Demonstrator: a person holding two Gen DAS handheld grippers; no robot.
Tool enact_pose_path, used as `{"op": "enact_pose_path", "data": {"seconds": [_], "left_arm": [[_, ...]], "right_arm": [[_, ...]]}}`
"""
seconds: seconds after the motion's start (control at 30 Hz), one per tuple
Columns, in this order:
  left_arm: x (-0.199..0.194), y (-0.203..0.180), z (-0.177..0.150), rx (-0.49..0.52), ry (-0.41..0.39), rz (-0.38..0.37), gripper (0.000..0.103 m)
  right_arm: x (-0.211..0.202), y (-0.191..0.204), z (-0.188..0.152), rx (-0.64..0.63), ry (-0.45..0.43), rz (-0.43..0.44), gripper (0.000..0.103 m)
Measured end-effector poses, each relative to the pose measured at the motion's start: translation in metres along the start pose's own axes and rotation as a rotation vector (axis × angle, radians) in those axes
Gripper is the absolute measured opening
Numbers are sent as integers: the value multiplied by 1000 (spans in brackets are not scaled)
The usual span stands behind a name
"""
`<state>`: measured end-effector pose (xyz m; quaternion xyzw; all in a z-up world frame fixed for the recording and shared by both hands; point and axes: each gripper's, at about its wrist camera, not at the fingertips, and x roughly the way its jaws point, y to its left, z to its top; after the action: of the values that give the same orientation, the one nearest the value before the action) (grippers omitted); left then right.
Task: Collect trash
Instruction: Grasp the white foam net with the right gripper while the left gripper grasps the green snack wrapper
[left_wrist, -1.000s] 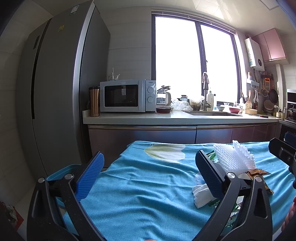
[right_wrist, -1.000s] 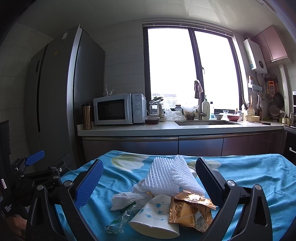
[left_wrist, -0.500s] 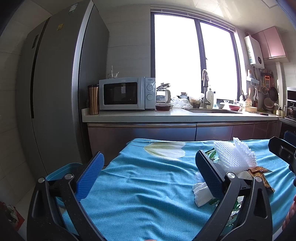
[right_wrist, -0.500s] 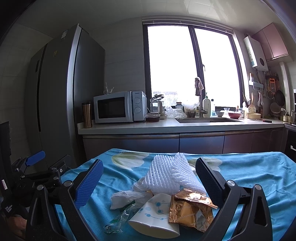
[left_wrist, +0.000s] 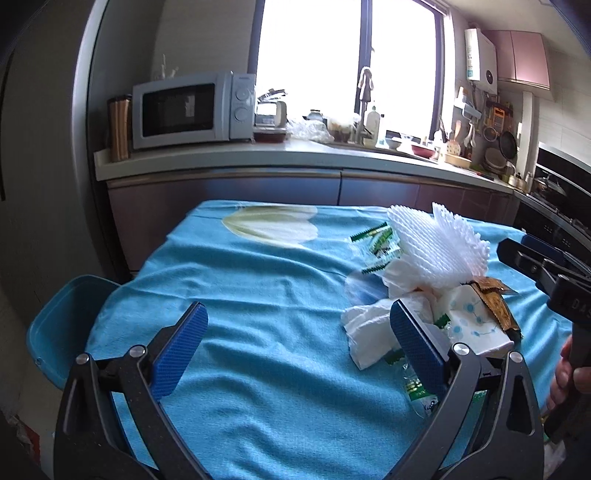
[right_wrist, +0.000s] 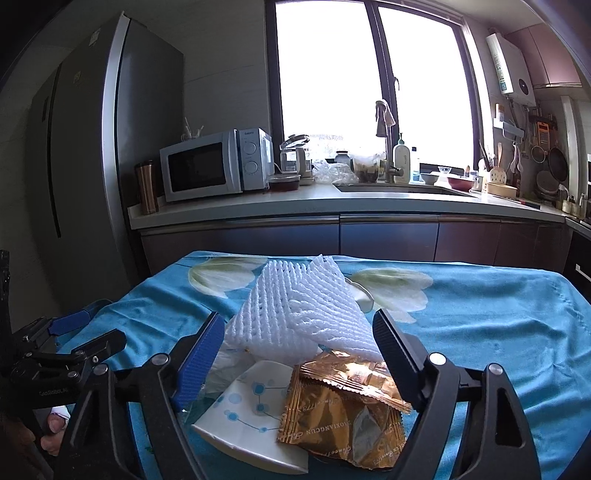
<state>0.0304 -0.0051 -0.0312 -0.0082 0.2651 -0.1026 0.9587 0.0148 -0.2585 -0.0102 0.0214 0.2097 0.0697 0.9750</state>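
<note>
right gripper over the trash pile, jaws closing around it.

the pile lies on the blue-clothed worktop: white foam net at the back, gold wrapper and paper cup in front, all between the right jaws, pads not yet pressing. the wrapper's long axis runs roughly across the gap. left gripper is spread wide and empty, the pile off to its right; the right hand is nearer.
</note>
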Motion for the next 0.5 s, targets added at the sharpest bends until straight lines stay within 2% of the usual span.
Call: {"op": "enact_pose_path", "data": {"seconds": [0.17,0.23,0.37,0.43,0.5], "left_arm": [[30,-6,-3,26,103,-75,96],[32,-8,-6,8,128,-125,92],[23,-16,-14,9,120,-268,92],[16,-26,-20,44,111,-336,92],[10,-39,-26,100,101,-374,92]], "right_arm": [[20,-8,-1,-9,65,5,67],[21,-12,-2,6,74,16,67],[15,-12,-6,-10,74,34,67],[17,-11,-6,-28,81,28,67],[22,-12,-5,-35,90,21,67]]}}
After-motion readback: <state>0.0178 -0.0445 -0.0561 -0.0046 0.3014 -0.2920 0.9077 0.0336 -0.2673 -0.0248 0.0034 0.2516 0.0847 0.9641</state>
